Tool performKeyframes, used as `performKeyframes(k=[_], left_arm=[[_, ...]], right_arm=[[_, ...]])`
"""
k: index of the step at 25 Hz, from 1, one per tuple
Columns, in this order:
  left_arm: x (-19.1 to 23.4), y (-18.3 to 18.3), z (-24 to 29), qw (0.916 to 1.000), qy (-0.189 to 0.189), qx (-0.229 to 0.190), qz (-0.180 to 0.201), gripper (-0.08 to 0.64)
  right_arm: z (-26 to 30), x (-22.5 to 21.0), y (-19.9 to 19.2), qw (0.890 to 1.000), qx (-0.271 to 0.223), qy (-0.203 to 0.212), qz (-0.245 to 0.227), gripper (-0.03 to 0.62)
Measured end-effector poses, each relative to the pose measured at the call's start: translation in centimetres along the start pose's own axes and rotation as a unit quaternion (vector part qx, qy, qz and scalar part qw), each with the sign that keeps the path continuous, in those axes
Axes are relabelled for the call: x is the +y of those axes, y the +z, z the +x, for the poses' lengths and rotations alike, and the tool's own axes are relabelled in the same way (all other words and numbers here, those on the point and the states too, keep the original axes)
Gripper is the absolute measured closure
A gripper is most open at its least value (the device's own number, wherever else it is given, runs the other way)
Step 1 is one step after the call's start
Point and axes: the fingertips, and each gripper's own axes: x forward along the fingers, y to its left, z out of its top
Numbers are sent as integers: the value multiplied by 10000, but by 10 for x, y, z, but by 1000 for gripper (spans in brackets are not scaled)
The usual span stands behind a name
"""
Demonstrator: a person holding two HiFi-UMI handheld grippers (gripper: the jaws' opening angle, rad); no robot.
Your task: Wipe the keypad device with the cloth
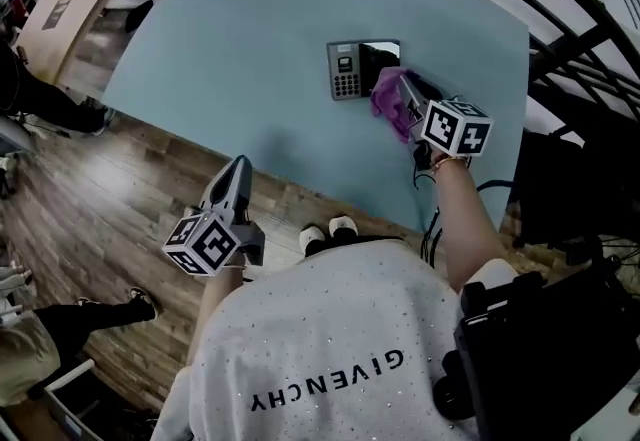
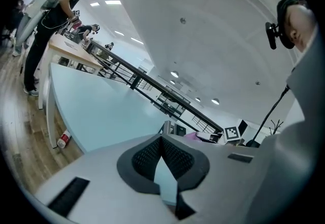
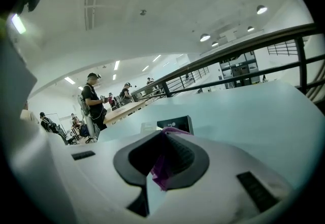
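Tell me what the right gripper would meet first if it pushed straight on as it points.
The right gripper would likely meet the keypad device just ahead; the purple cloth clamped in its jaws would touch first. Depth is unclear.

The keypad point(image 1: 346, 70) is a small grey unit with dark keys and a little screen, flat on the blue counter point(image 1: 250, 49), with a black block point(image 1: 380, 57) on its right. The purple cloth point(image 1: 388, 97) is bunched up just beside it, pinched in the jaws of the right gripper point(image 3: 163, 159).
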Motion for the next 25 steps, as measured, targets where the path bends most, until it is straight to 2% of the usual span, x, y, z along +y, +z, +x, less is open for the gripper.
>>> performKeyframes(k=[5, 12, 18, 22, 25], left_arm=[[6, 1, -5, 9994, 328, -40, -72, 560], [2, 2, -2, 9985, 531, -58, -78, 560], [1, -6, -1, 9976, 680, -3, -117, 560], [-2, -4, 0, 9974, 720, -26, -88, 560], [-7, -3, 3, 9974, 714, -27, -48, 560]], right_arm=[[23, -18, 26, 9999, -136, 28, 16, 568], [39, -45, 72, 9963, -767, 54, 387, 568], [57, -62, 53, 9929, -641, 97, 1001, 566], [55, -71, 46, 9801, -787, 276, 1801, 566], [50, -77, 29, 9740, -657, 276, 2153, 566]])
